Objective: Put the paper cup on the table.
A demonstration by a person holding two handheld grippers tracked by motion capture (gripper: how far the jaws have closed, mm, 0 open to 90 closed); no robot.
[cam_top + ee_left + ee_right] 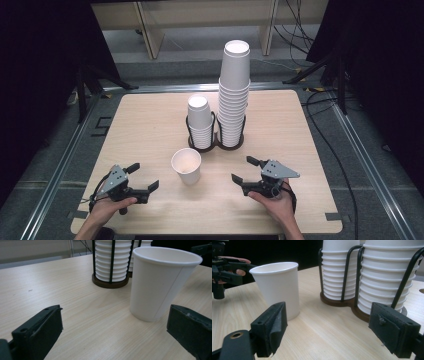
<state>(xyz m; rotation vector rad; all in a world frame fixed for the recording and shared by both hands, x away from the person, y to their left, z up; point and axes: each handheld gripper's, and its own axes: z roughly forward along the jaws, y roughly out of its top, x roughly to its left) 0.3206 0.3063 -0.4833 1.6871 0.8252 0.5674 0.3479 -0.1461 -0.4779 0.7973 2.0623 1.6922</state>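
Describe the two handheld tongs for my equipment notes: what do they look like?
Both the left tongs and the right tongs are black, each with two blocky flat-faced jaws and a grey three-cornered plate on top. A dark cable loops from each near the wrist. Small holes mark the jaw mounts. No sleeves show on the forearms.

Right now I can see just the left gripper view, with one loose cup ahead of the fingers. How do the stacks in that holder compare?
Observer: From the high view, the holder has two stacks; the taller stack rises far above the shorter stack.
Operator: And where is the right gripper?
Observer: The right gripper sits on the far side of the loose cup from yours, fingers open, empty and apart from it.
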